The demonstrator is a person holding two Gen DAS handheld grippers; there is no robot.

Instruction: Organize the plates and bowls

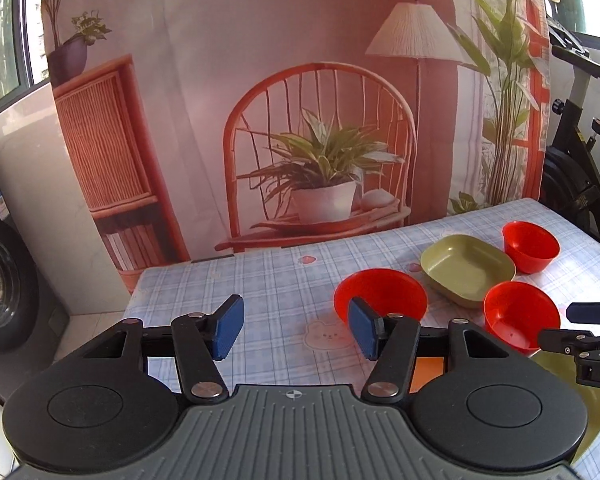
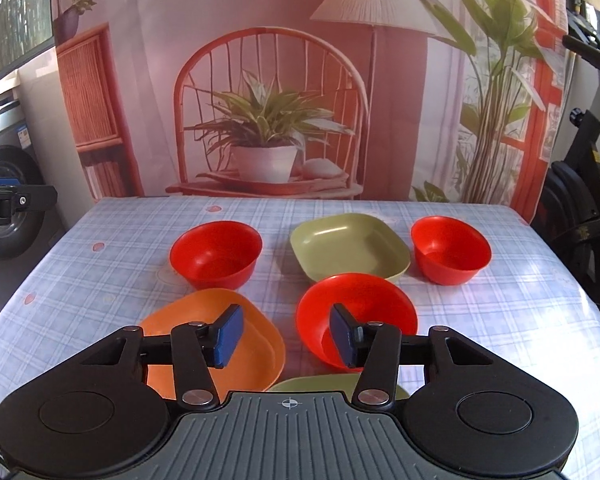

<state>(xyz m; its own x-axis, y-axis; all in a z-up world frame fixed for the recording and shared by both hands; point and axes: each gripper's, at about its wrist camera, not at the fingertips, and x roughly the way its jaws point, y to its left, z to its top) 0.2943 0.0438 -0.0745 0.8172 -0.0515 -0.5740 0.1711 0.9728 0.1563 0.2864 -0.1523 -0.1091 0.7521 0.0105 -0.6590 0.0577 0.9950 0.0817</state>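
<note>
Fingers [image 2: 226,334] of the right gripper [image 2: 286,336] stand wide apart and hold nothing; they hang above the near part of the counter [image 2: 100,224]. Fingers [image 1: 229,327] of the left gripper [image 1: 296,328] are equally wide and empty, poised over bare cloth at the counter's left side.

Judgement: no piece is gripped yet, so the step in hand is a first pick. The near red bowl [image 2: 356,312] lies at 1 o'clock from the right fingers, the orange plate [image 2: 216,332] at 10 o'clock. To do it well, straddle one rim wall with a finger inside and one outside, then lift straight up, since smooth plastic may slip.

Further out stand a left red bowl [image 2: 216,252] at 11 o'clock, a green dish [image 2: 350,252] at 12 and a far red bowl [image 2: 450,254] at 2, all apart.

The right view alone shows the orange plate whole and a second green plate [image 2: 312,382] edging from under the gripper body. The left view alone shows the right gripper's side at 3 o'clock.
</note>
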